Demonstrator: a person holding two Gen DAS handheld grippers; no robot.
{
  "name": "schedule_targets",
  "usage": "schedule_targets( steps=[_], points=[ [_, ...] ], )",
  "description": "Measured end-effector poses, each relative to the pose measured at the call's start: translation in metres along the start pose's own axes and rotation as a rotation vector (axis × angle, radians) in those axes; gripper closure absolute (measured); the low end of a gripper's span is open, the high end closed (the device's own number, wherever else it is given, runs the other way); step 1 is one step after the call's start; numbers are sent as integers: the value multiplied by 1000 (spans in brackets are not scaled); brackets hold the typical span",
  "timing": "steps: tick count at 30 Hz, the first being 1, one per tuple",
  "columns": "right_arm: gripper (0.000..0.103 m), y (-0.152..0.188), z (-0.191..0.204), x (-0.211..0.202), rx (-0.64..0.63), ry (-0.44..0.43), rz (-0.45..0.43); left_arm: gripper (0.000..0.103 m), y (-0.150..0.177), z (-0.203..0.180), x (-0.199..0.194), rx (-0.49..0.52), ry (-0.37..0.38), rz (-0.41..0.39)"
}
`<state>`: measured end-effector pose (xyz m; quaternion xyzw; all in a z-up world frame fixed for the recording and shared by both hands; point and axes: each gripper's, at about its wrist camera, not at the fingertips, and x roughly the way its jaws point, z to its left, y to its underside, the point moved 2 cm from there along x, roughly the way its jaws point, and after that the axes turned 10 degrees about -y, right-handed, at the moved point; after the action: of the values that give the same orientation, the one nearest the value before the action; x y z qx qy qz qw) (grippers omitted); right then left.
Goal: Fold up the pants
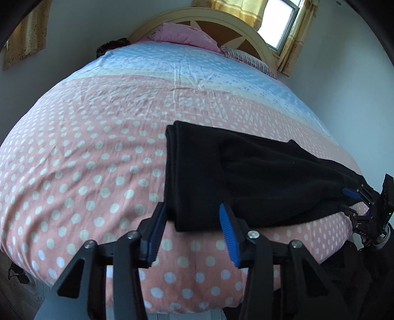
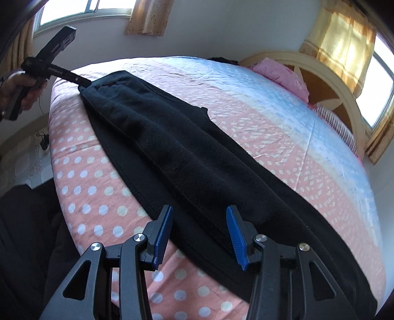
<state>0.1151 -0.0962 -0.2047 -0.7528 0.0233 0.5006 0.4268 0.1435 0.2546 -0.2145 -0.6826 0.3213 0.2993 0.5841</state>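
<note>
Black pants [image 1: 246,172] lie folded lengthwise in a long strip on the pink dotted bed cover [image 1: 86,160]. My left gripper [image 1: 193,221] stands open over the strip's near left corner, and the cloth edge lies between its blue pads without being pinched. In the right wrist view the pants [image 2: 172,147] run from front right to far left. My right gripper [image 2: 199,216] is open astride their near end, with cloth between the fingers. A hand [image 2: 22,91] holds the left gripper [image 2: 82,82] at the far end. The right gripper [image 1: 349,201] shows at the strip's right end.
The cover turns blue toward the headboard [image 1: 202,19], where a pink pillow [image 1: 182,37] and a striped one [image 1: 248,59] lie. Curtained windows [image 2: 86,9] are behind the bed. The bed's front edge drops off just below my grippers, with dark clothing [image 2: 22,233] beside it.
</note>
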Motion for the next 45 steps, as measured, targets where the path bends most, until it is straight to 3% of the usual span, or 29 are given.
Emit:
schedule_targets(
  steps=[3,5,6,9,14,16,18,24,26,30,32,35,36,39,45],
  points=[
    [95,-4,-7,4,37,12,13,76,-10,-1,7,-13,-9,4],
    [102,-4,-9,5,49,6,17,89,-15,3,10,-28,-15,21],
    [103,-4,-9,3,52,-1,14,90,-17,4,10,-35,-9,27],
    [103,-6,-6,-5,59,-42,7,93,-20,7,9,-45,-16,29],
    [98,-5,3,-6,-16,-14,15,93,-18,8,9,-47,-21,36],
    [69,-1,0,-3,-7,-9,30,93,-18,8,12,-52,-22,41],
    [64,1,-2,-1,0,-18,34,93,-18,9,12,-59,-23,37],
    [64,3,-8,1,0,23,36,85,-8,12,-3,-73,-10,25],
    [64,2,-10,3,5,31,36,72,-1,13,-8,-73,-14,24],
    [64,3,-10,9,-23,73,50,71,9,13,-13,-91,43,38],
    [70,3,-11,9,-27,80,43,71,8,10,-12,-88,62,33],
    [92,1,-8,11,-48,92,49,71,4,4,-2,-83,57,49],
    [98,1,-6,12,-57,98,51,71,3,3,1,-82,43,56],
    [100,-1,-4,8,-62,97,43,95,0,2,-3,-68,7,49],
    [100,-13,-4,-21,-16,54,-3,96,-10,-5,-23,-3,-36,26]
  ],
)
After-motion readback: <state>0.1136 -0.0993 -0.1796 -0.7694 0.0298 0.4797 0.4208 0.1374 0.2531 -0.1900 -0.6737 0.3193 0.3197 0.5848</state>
